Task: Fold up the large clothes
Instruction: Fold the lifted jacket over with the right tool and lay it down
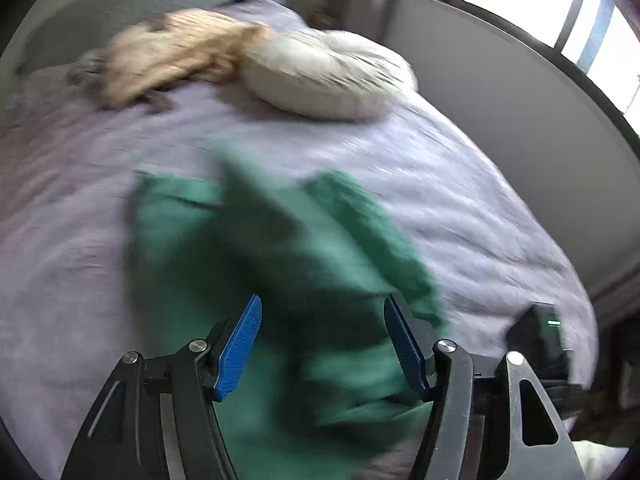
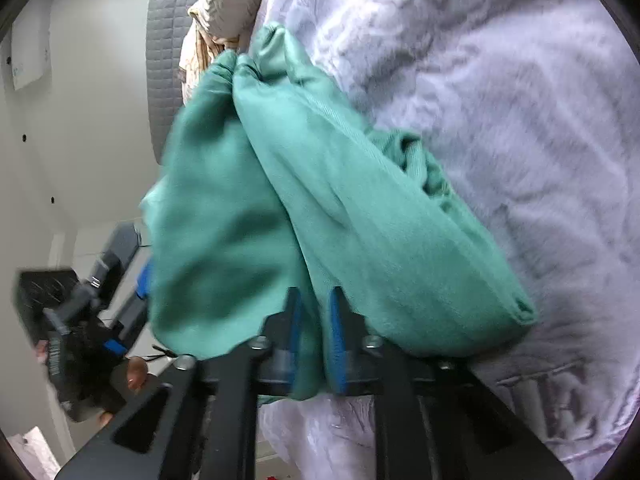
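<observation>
**Green garment half lifted off the bed**

Left wrist view: the left gripper (image 1: 322, 344) hangs over the green garment (image 1: 280, 264) with its blue pads (image 1: 240, 350) spread wide apart, nothing between them. The picture is smeared by motion. The garment lies bunched on the pale lilac bedspread (image 1: 460, 200), in the near half of the bed; its long axis runs from the gripper away toward the far end, where its edge forms a rough corner. Farther off lie a white pillow (image 1: 328, 76) and a tan knitted garment (image 1: 176, 52), touching each other. A dark device with a green light (image 1: 540, 332) shows at the lower right — what it is I cannot tell.

Right wrist view: the right gripper (image 2: 316, 332) has its blue pads closed on a fold of the green garment (image 2: 320, 184). From the clamp the cloth stretches away up the frame in two long folds, gathered at the far tip, beside the bedspread (image 2: 520, 100). At the lower left — the other gripper (image 2: 132, 288), partly hidden by cloth.
</observation>
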A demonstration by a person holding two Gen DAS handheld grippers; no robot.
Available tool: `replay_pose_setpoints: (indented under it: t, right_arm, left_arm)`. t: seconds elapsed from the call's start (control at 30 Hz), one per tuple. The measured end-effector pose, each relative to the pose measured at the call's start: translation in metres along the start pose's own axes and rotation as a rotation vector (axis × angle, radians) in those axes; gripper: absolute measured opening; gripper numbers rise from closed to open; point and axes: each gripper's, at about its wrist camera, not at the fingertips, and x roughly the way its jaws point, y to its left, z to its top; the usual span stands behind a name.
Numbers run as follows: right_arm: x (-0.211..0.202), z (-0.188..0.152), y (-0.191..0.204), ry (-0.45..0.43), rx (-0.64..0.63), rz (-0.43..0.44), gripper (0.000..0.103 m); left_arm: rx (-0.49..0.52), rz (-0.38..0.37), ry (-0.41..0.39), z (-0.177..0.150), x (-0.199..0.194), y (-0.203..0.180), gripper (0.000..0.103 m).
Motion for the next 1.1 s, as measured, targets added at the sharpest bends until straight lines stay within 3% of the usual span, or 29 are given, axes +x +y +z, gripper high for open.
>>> replay_pose_setpoints:
  t: [0.07,0.23,0.27,0.33,0.47,0.57,0.7,0.8,0.93,1.0,1.03,1.07,1.1]
  right_arm:
    - [-0.001,0.013,0.009,-0.019,0.006,0.022,0.043]
    - [-0.008,0.028,0.024,-0.074,0.016,0.089,0.061]
    - [-0.01,0.032,0.025,-0.084,0.019,0.108,0.069]
    - [-0.015,0.042,0.031,-0.106,0.022,0.155,0.081]
    - [-0.018,0.057,0.051,-0.1,-0.011,0.163,0.082]
    - [-0.012,0.052,0.077,-0.053,-0.107,0.091,0.082]
    - [-0.005,0.025,0.106,-0.012,-0.272,-0.086,0.082]
    - [0.007,0.007,0.108,0.015,-0.333,-0.185,0.082]
    - [0.035,0.021,0.107,-0.001,-0.305,-0.245,0.082]
    - [0.048,0.03,0.116,-0.016,-0.325,-0.256,0.056]
    - [0.056,0.035,0.124,-0.015,-0.336,-0.274,0.018]
    - [0.058,0.036,0.128,-0.025,-0.346,-0.29,0.007]
    - [0.055,0.036,0.137,-0.063,-0.362,-0.297,0.007]
  left_arm:
    - [-0.021,0.054,-0.01,0.001,-0.001,0.017,0.065]
    - [-0.118,0.204,0.085,-0.017,0.027,0.06,0.065]
    - [-0.128,0.223,0.109,-0.025,0.032,0.064,0.065]
    - [-0.14,0.227,0.149,-0.041,0.039,0.068,0.065]
    - [-0.148,0.205,0.14,-0.061,0.028,0.068,0.065]
    - [-0.169,0.222,0.151,-0.072,0.014,0.073,0.065]
    - [-0.199,0.241,0.172,-0.098,-0.012,0.088,0.065]
    - [-0.184,0.196,0.24,-0.126,-0.017,0.086,0.065]
    - [-0.097,0.121,0.312,-0.153,0.0,0.052,0.065]
    - [-0.068,0.124,0.279,-0.152,0.009,0.035,0.065]
    - [-0.078,0.137,0.266,-0.15,0.012,0.033,0.065]
    - [-0.105,0.151,0.252,-0.146,0.015,0.034,0.065]
    - [-0.141,0.158,0.237,-0.144,0.017,0.039,0.066]
